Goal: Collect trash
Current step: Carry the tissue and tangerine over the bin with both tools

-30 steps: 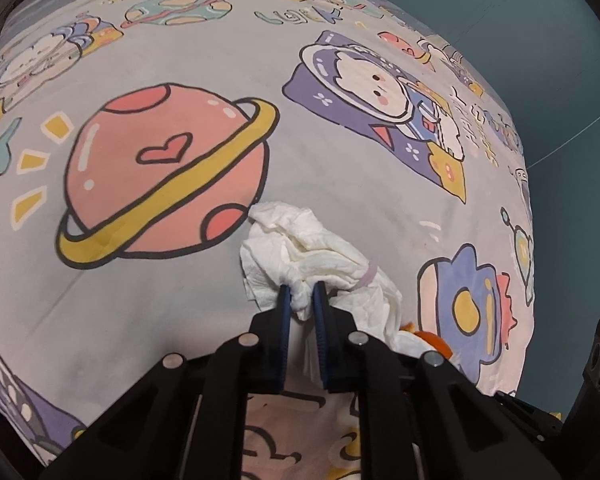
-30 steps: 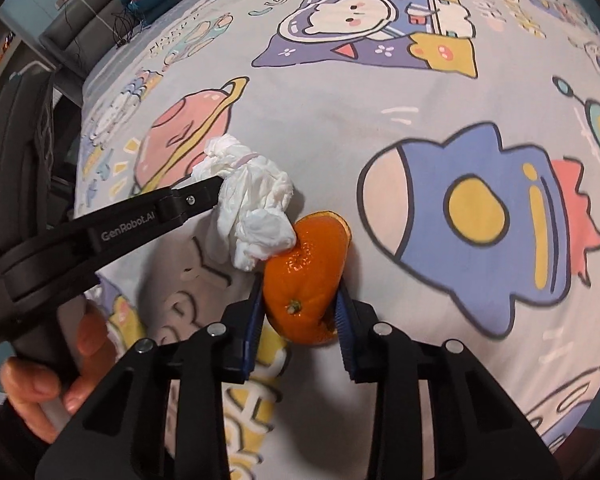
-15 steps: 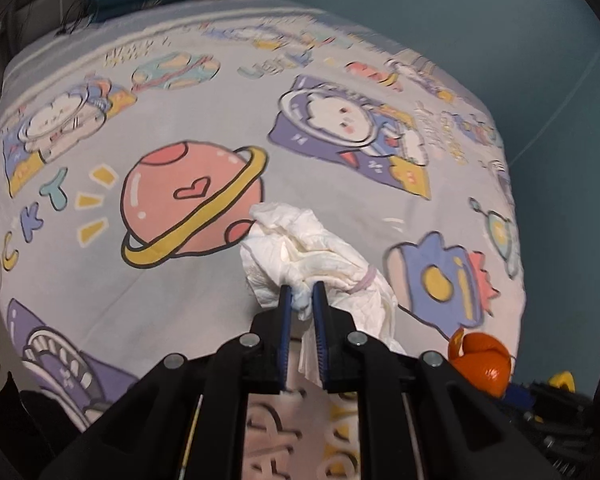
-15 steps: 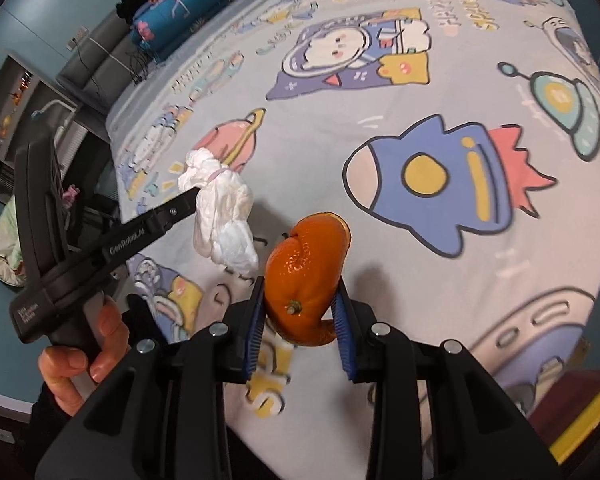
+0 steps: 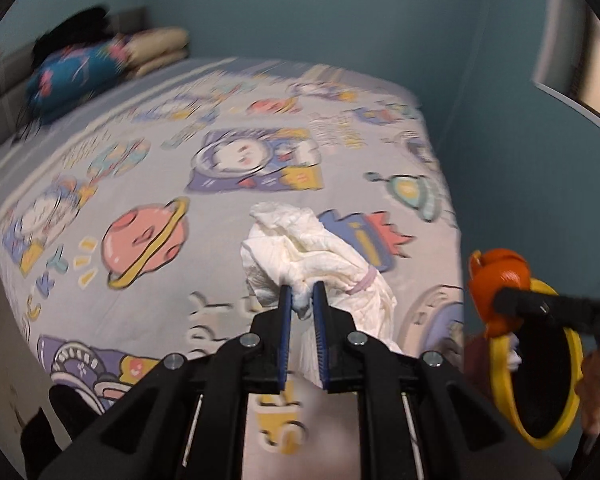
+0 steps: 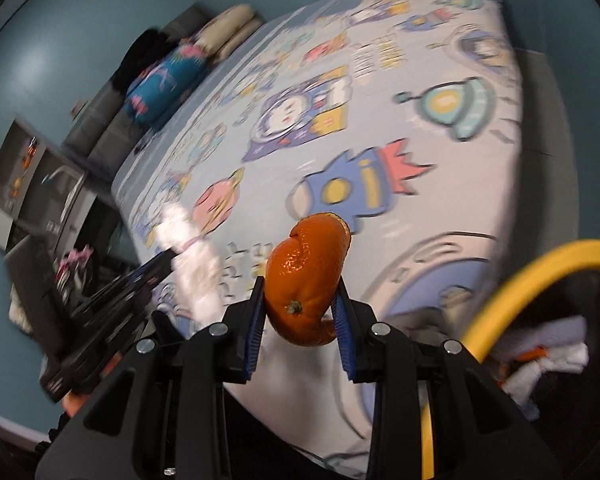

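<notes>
Left tongs [image 5: 300, 298] pinch crumpled tissue [image 5: 316, 256] — right tongs [image 6: 300, 304] clamp orange peel [image 6: 306, 276] beside yellow-rimmed bin [image 6: 500, 292].

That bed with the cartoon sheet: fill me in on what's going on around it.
A person is clearing trash off the bed with a handheld gripper in each hand. The left gripper is shut on a crumpled white tissue, and the right gripper is shut on an orange peel. Both pieces are held up off the sheet, next to a yellow-rimmed bin that already has white scraps inside.
</notes>
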`<action>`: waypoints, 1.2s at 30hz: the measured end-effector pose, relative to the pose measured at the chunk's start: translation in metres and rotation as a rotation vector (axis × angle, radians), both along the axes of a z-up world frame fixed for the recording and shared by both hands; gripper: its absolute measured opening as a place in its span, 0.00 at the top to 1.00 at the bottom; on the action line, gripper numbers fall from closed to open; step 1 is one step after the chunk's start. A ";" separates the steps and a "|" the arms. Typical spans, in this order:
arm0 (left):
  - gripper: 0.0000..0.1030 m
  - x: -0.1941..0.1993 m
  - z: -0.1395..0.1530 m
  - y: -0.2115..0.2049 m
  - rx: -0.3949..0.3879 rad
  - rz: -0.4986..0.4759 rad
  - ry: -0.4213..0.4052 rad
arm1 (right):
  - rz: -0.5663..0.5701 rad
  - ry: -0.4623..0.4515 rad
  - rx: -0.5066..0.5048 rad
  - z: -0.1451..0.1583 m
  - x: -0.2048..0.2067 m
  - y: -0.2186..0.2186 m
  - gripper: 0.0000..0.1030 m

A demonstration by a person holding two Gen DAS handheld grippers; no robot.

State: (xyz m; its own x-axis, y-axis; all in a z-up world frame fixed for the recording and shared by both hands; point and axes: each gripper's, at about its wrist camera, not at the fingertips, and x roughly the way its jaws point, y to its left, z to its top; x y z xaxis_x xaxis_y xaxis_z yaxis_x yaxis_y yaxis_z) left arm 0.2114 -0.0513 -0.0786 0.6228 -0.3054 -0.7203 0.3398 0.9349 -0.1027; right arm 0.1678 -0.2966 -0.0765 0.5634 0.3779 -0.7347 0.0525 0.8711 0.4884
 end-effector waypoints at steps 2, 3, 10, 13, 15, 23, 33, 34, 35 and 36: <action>0.90 -0.013 0.009 -0.015 0.002 -0.040 -0.025 | -0.043 -0.008 0.000 0.002 -0.013 -0.016 0.71; 0.90 -0.019 0.013 -0.022 0.005 -0.060 -0.034 | -0.072 -0.015 0.008 0.003 -0.022 -0.028 0.71; 0.90 -0.060 0.036 -0.081 0.039 -0.200 -0.121 | -0.244 -0.059 -0.019 0.008 -0.074 -0.088 0.71; 0.90 -0.079 0.045 -0.107 0.052 -0.254 -0.163 | -0.306 -0.081 -0.060 0.011 -0.094 -0.107 0.71; 0.90 -0.090 0.050 -0.123 0.055 -0.282 -0.187 | -0.338 -0.091 -0.059 0.011 -0.106 -0.120 0.71; 0.90 -0.119 0.055 -0.165 0.068 -0.358 -0.236 | -0.393 -0.126 -0.064 0.012 -0.128 -0.142 0.70; 0.90 -0.118 0.026 -0.191 0.075 -0.398 -0.125 | -0.419 -0.076 -0.046 -0.003 -0.129 -0.154 0.69; 0.90 -0.117 0.023 -0.191 0.076 -0.397 -0.117 | -0.419 -0.070 -0.041 -0.004 -0.129 -0.154 0.69; 0.90 -0.117 0.019 -0.192 0.081 -0.397 -0.108 | -0.418 -0.066 -0.036 -0.006 -0.128 -0.155 0.69; 0.90 -0.117 0.017 -0.193 0.084 -0.398 -0.106 | -0.414 -0.063 -0.030 -0.007 -0.127 -0.155 0.69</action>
